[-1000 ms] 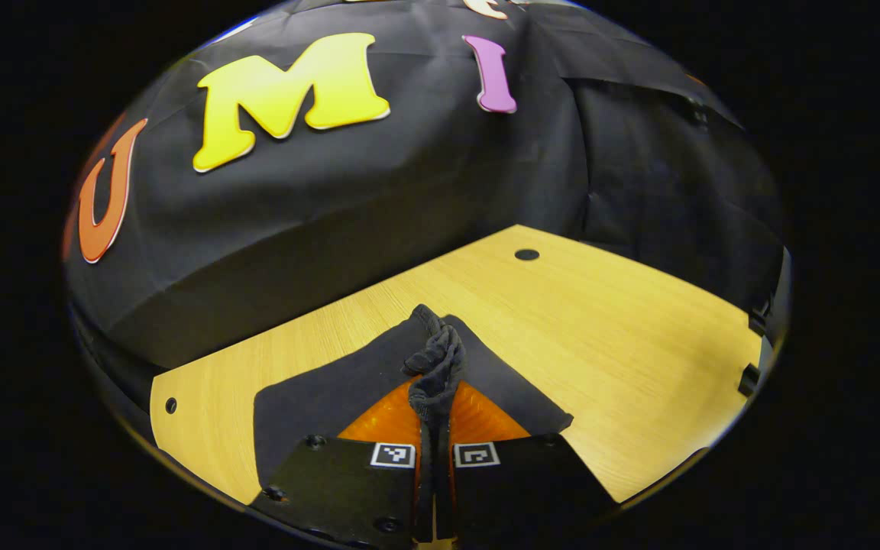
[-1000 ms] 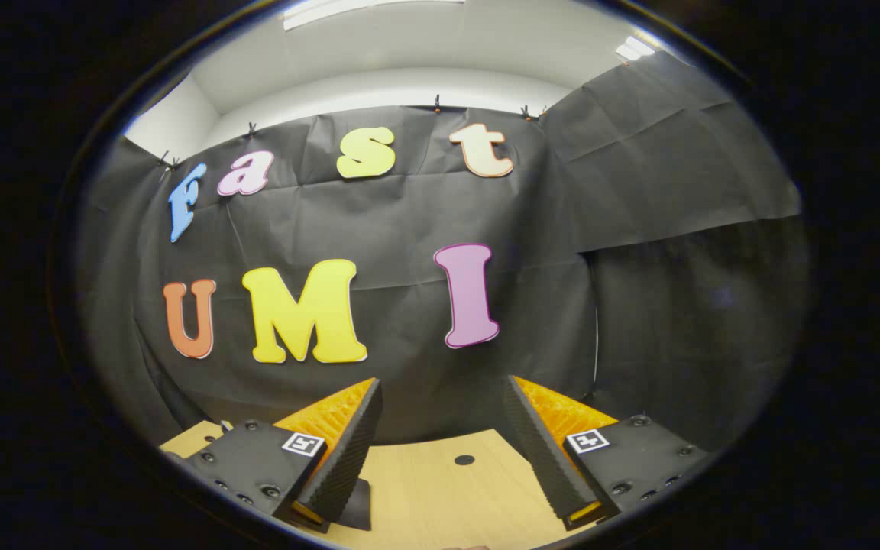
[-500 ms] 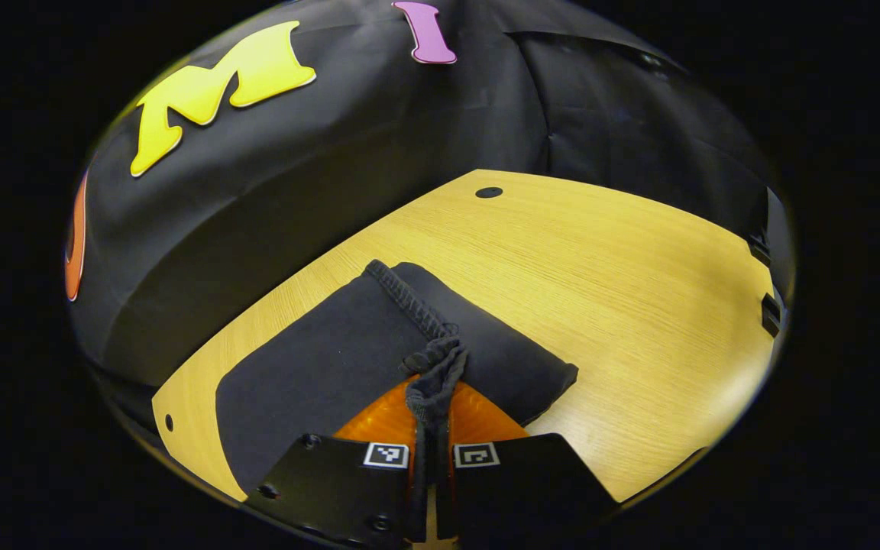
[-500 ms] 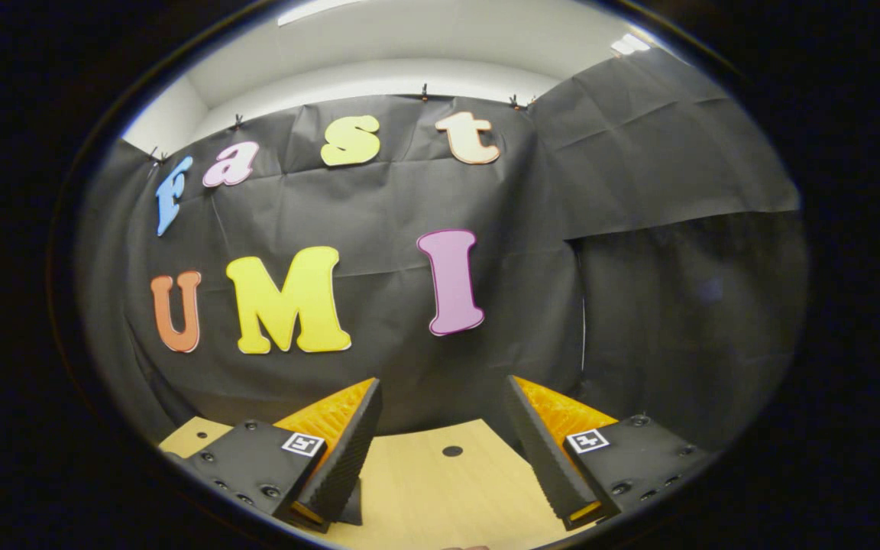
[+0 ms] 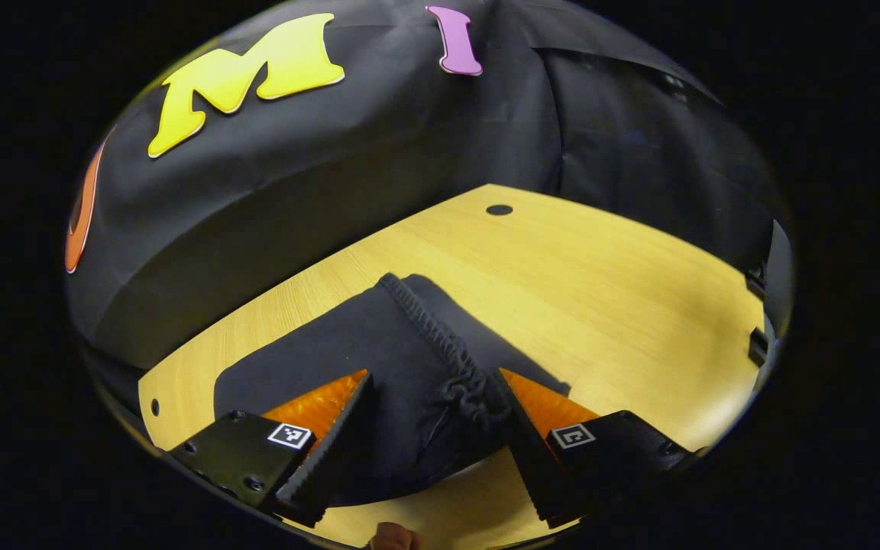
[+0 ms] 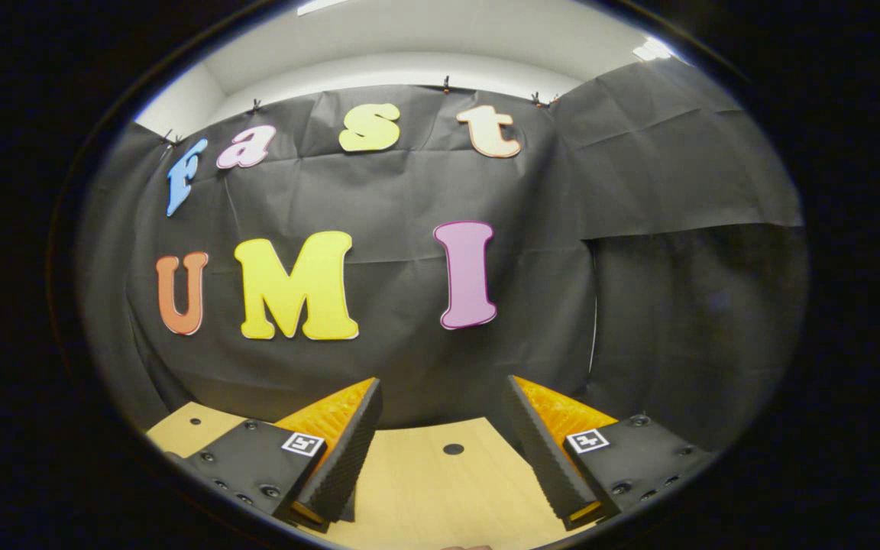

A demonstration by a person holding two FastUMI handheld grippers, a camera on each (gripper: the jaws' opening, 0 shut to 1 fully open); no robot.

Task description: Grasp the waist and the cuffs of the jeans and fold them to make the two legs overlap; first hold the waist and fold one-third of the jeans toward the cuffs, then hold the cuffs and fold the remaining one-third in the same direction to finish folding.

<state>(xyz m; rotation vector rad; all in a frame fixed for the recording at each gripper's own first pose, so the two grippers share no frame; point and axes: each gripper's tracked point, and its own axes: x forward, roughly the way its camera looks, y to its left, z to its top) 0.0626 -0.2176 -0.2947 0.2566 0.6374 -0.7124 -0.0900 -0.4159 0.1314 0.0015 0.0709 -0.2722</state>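
Now, in the left gripper view, the left gripper (image 5: 428, 451) is seen spread wide, released, nothing clamped between its fingers. The jeans (image 5: 348, 367) are laid as a dark folded bundle on the table (image 5: 608, 290), from about 9 o'clock across to the centre of the wooden top. A ribbed, gathered edge (image 5: 440, 344) is run up the bundle from between the fingers toward 12 o'clock. The left finger (image 5: 325, 466) is set at 7 o'clock over the cloth, the right finger (image 5: 520, 451) at 5 o'clock beside the gathered edge; whether either is touching the fabric cannot be told. A small dark hole (image 5: 499, 209) is seen in the tabletop at 12 o'clock, well beyond the jeans, and bare wood is spread out to 3 o'clock. A fingertip of the person (image 5: 393, 538) is just caught at 6 o'clock.

Over in the right gripper view, the right gripper (image 6: 440, 451) is likewise held apart, released and empty, raised and pointed at the booth wall (image 6: 409, 367). The table's far edge (image 6: 440, 473) is glimpsed low at 6 o'clock between the fingers, with its hole (image 6: 453, 449) there. A dark sliver is seen by the left finger at 7 o'clock; what it is cannot be told.
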